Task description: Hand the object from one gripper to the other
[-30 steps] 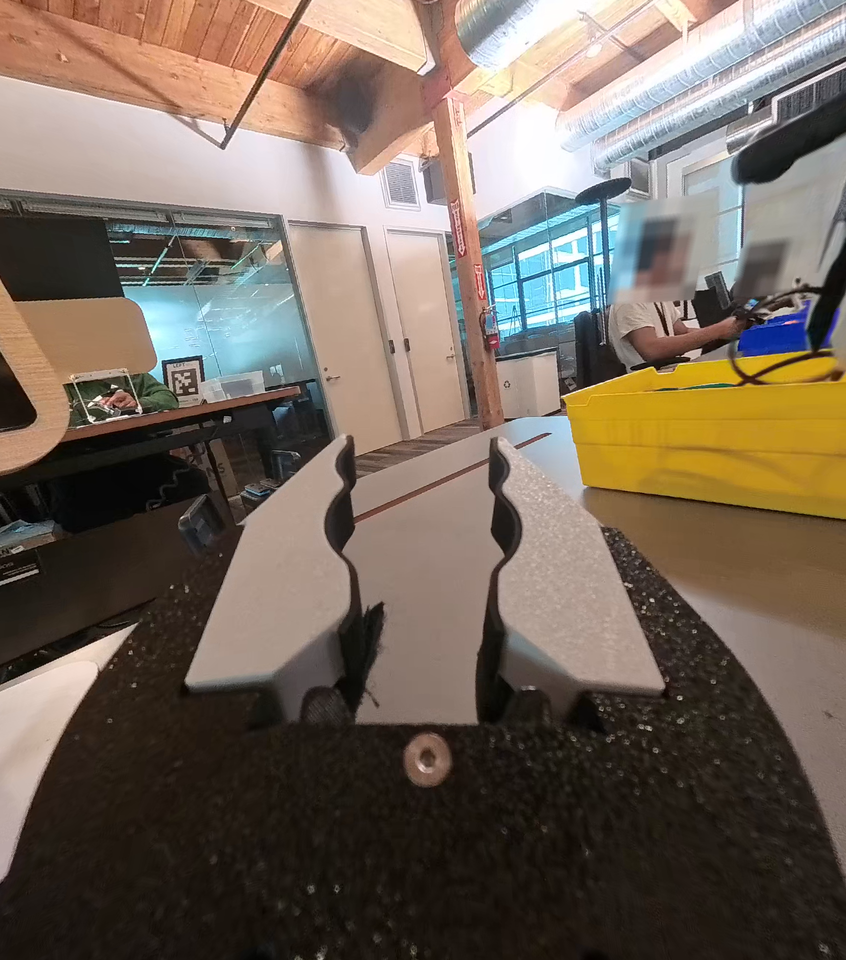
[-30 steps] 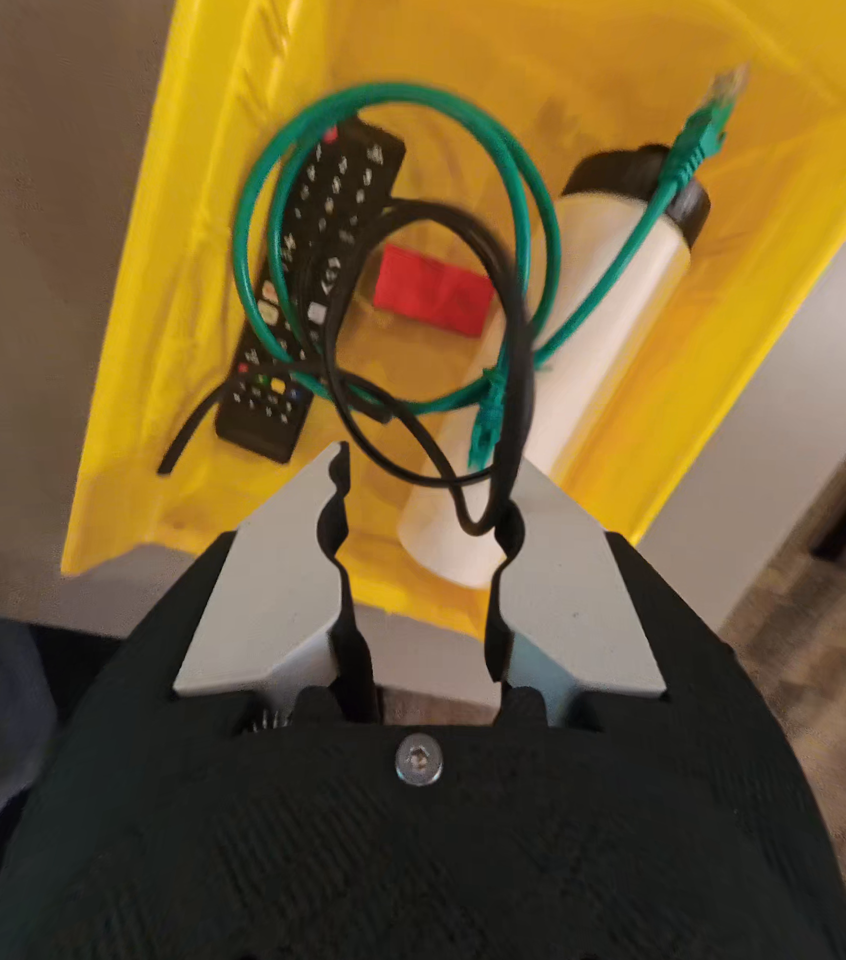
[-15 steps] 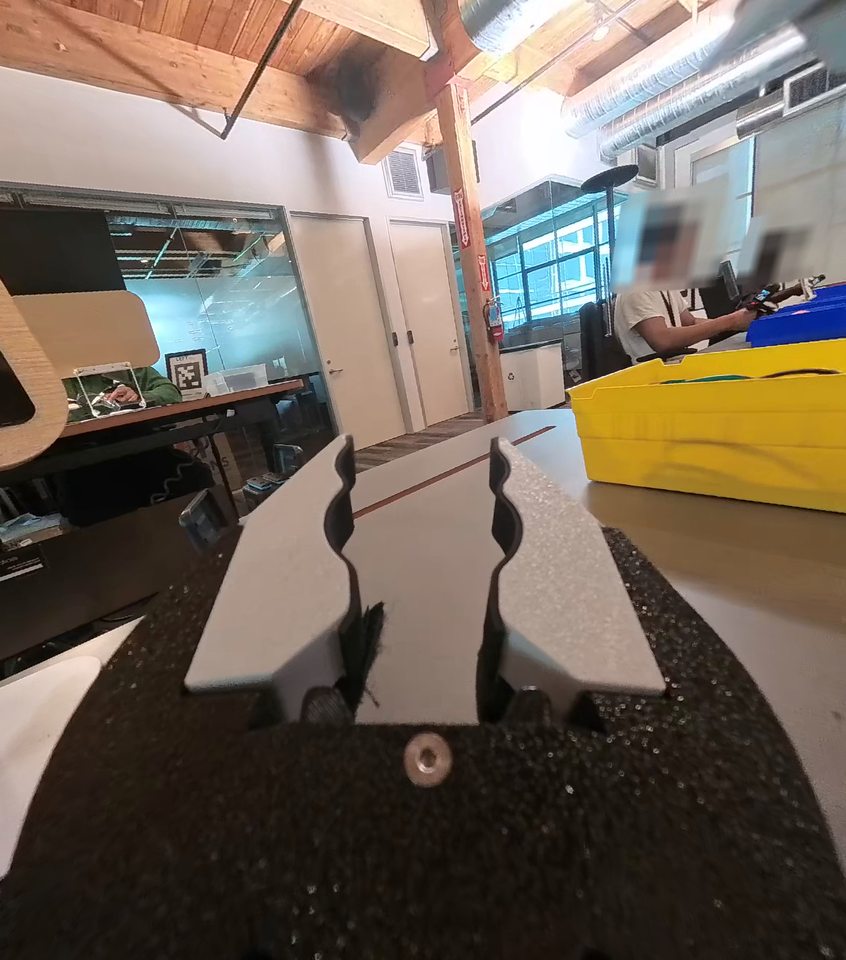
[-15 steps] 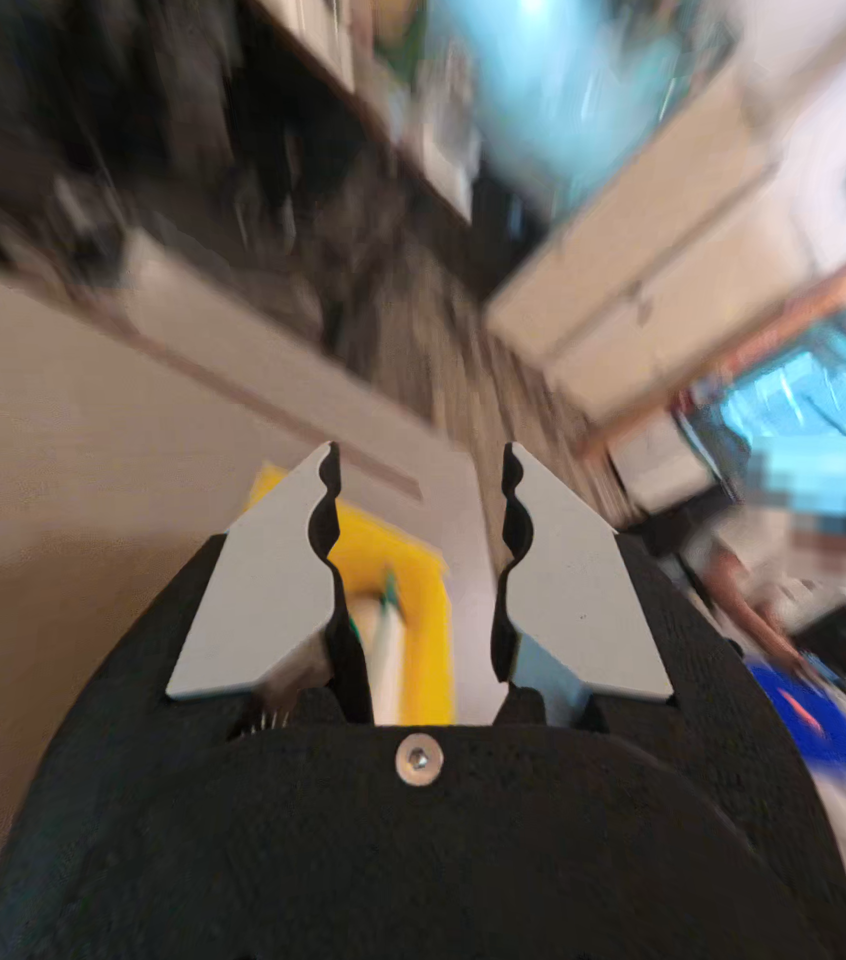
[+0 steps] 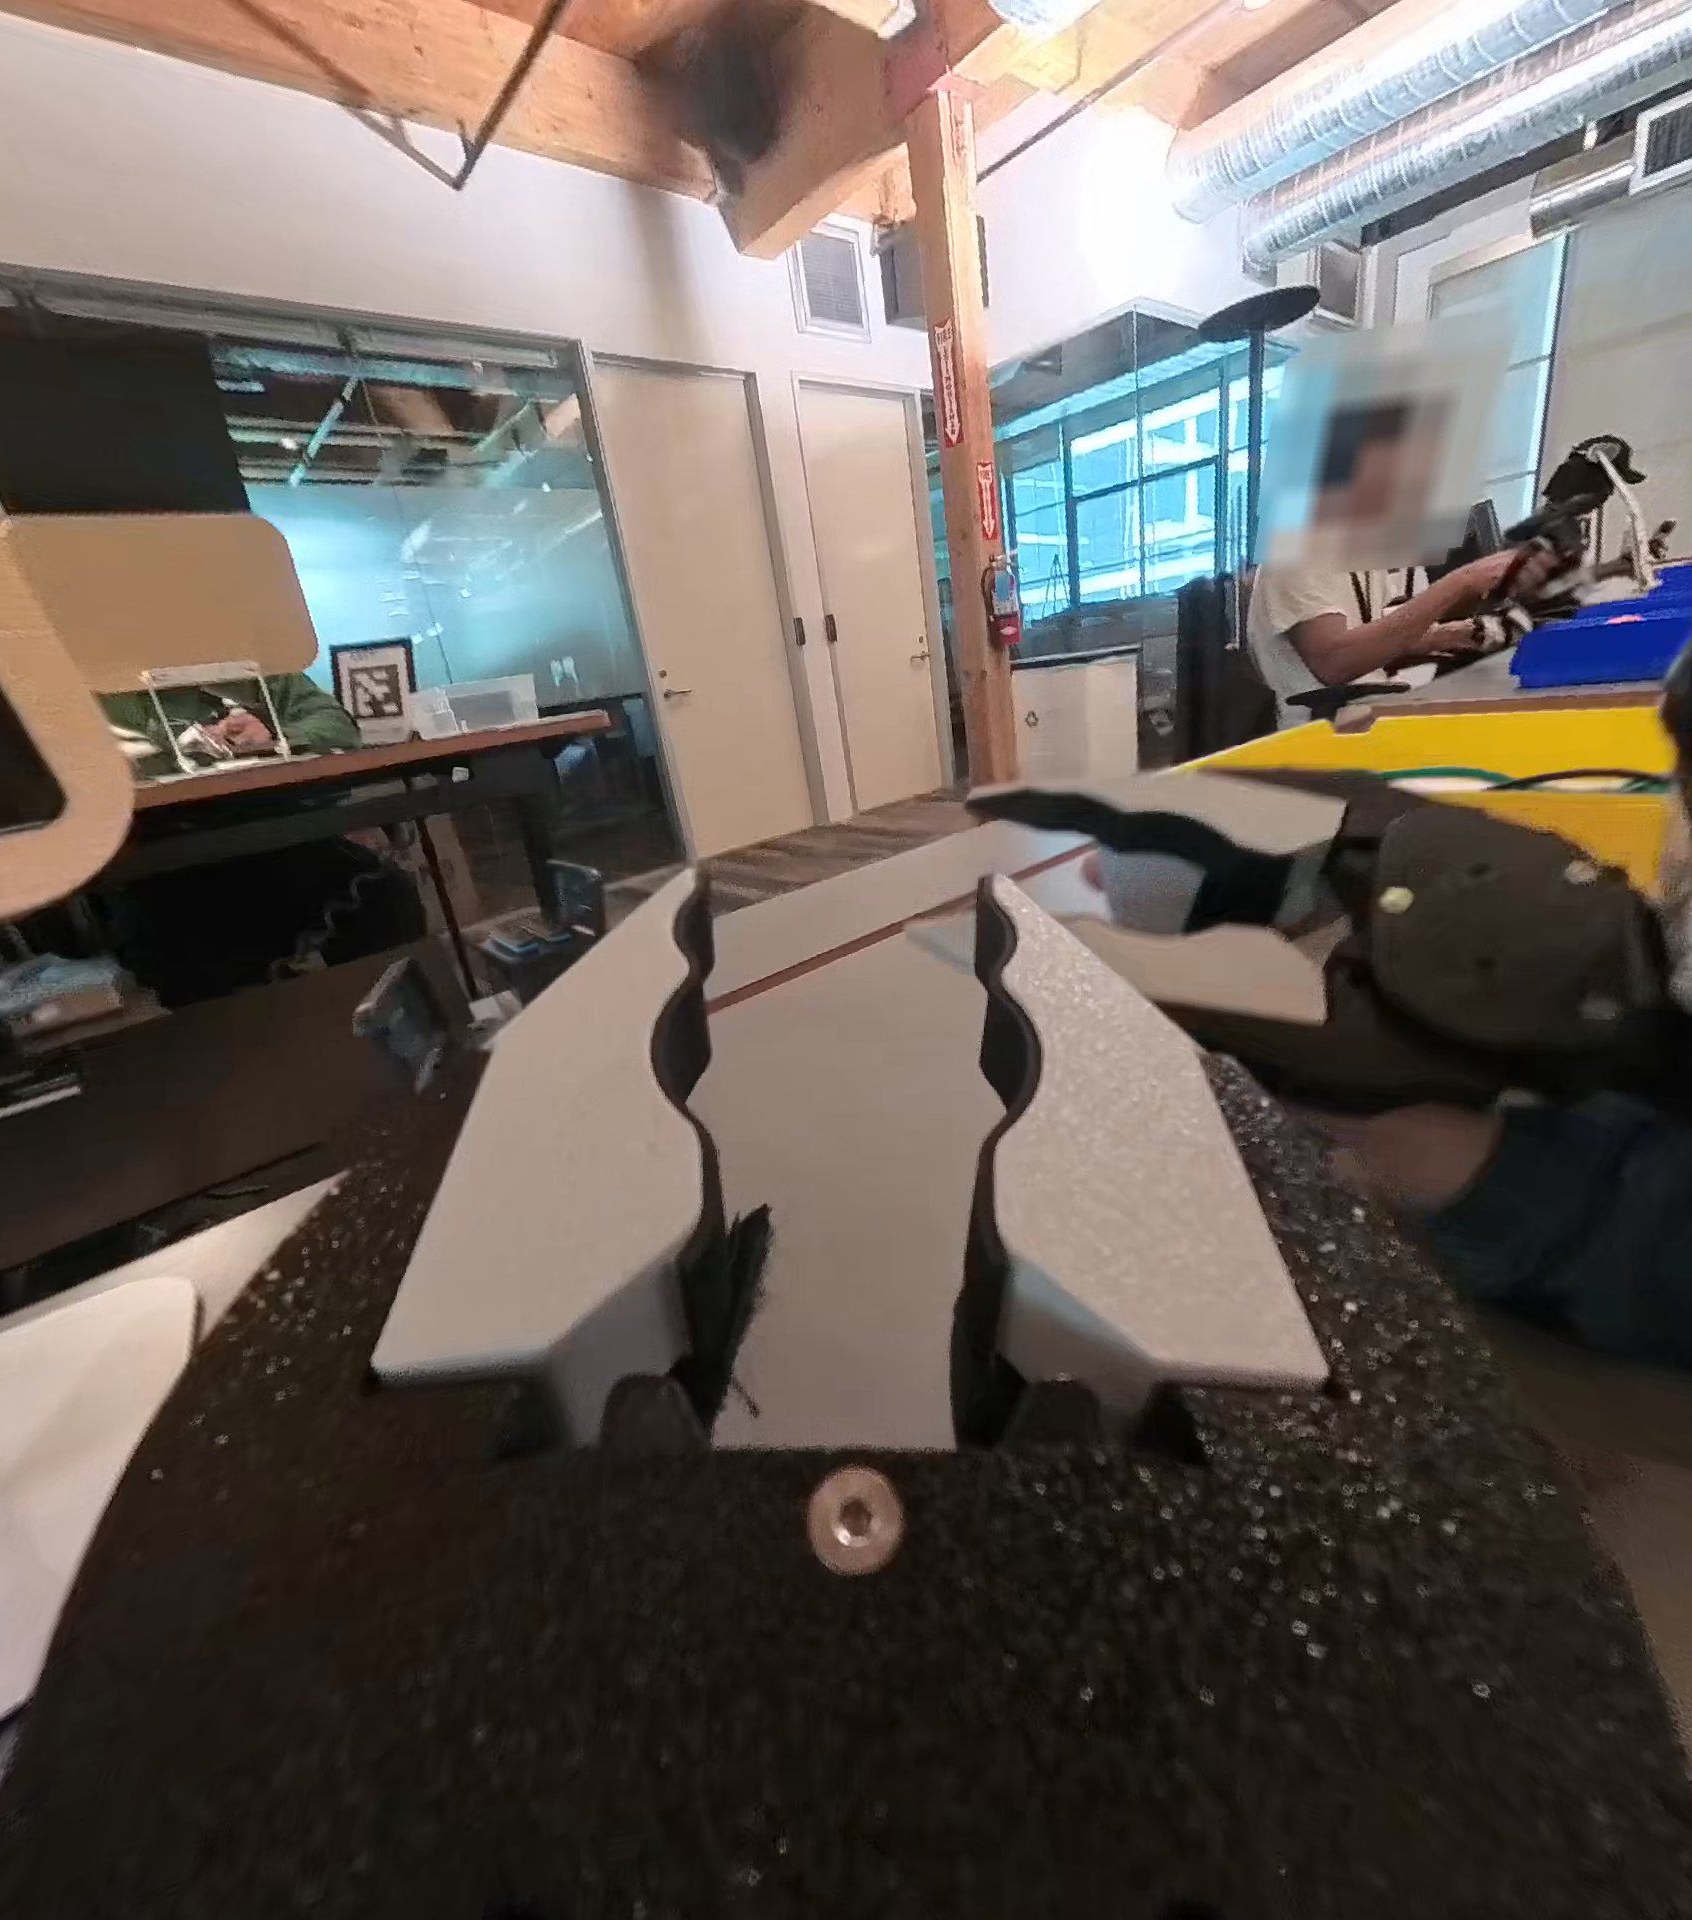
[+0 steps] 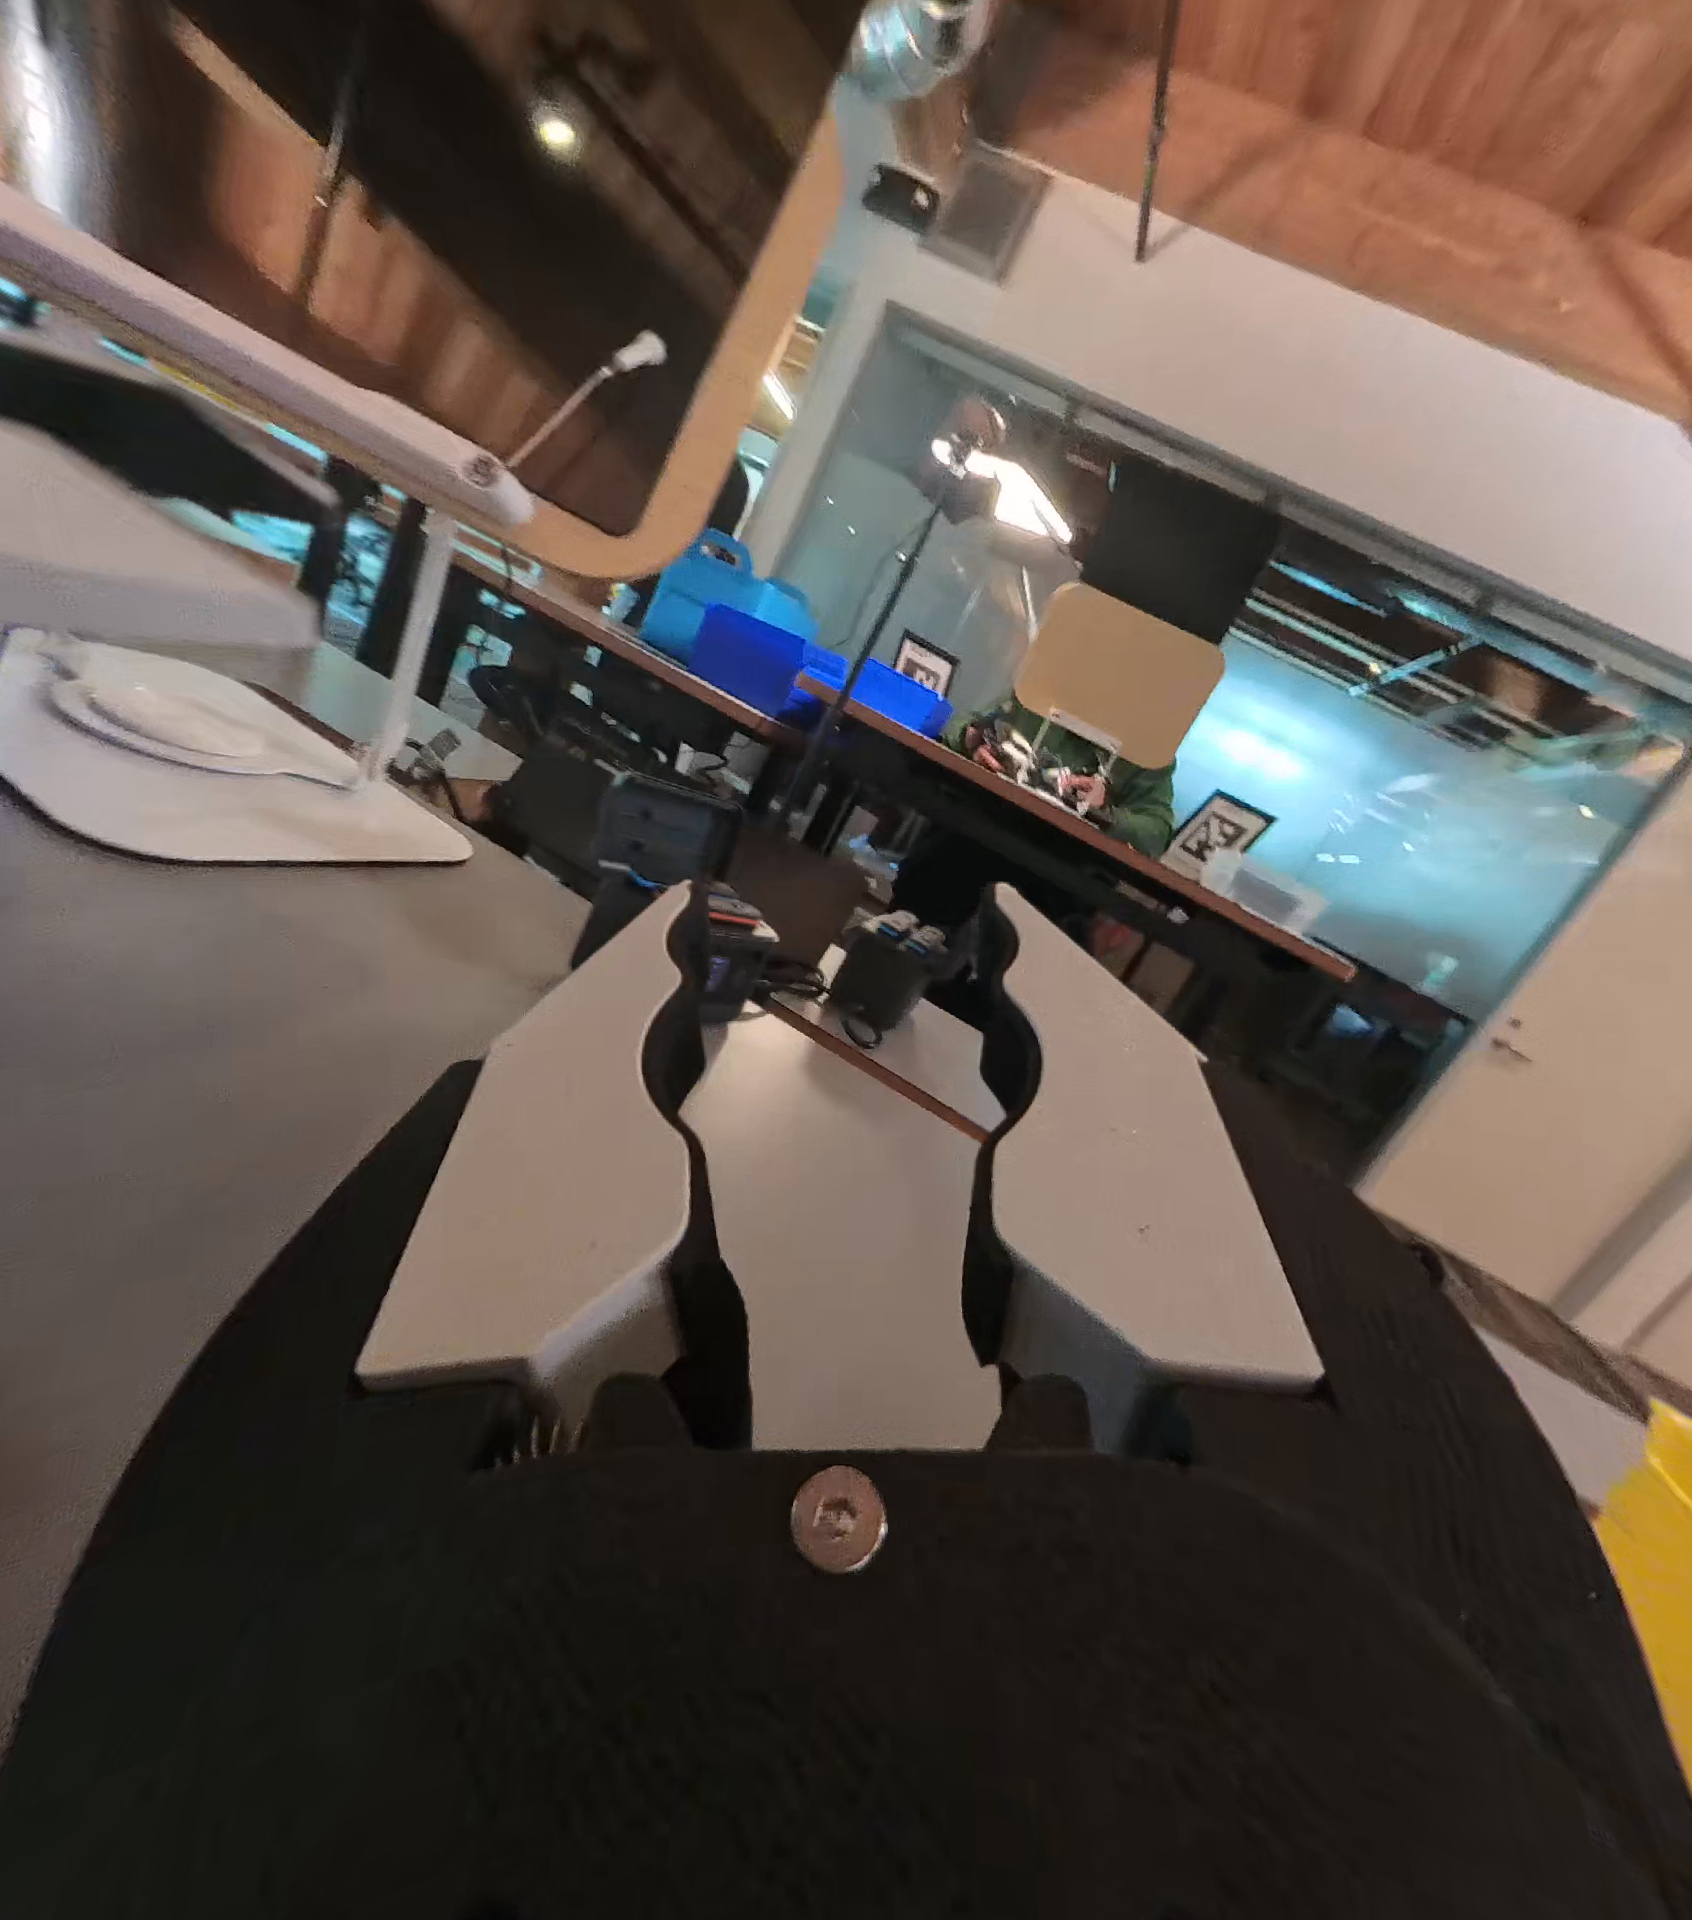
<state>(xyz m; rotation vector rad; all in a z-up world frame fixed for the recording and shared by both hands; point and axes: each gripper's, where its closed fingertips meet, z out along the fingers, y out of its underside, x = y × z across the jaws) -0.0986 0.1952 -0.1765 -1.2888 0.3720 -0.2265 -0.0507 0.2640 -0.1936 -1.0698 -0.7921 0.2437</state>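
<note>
Both tools empty, spread; yellow bin (image 5: 1507,790) holds cables

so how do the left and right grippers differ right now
The left gripper points level across the table, fingers side by side; the right gripper, seen from the left wrist view, lies on its side, one finger above the other, beside the yellow bin. Both are open and empty.

The bin (image 5: 1424,748) is set on the table (image 5: 821,1039), at its far right. The right gripper (image 5: 1018,883) is held before the bin, and the left gripper (image 5: 837,894) is placed left of it, nearer.
</note>
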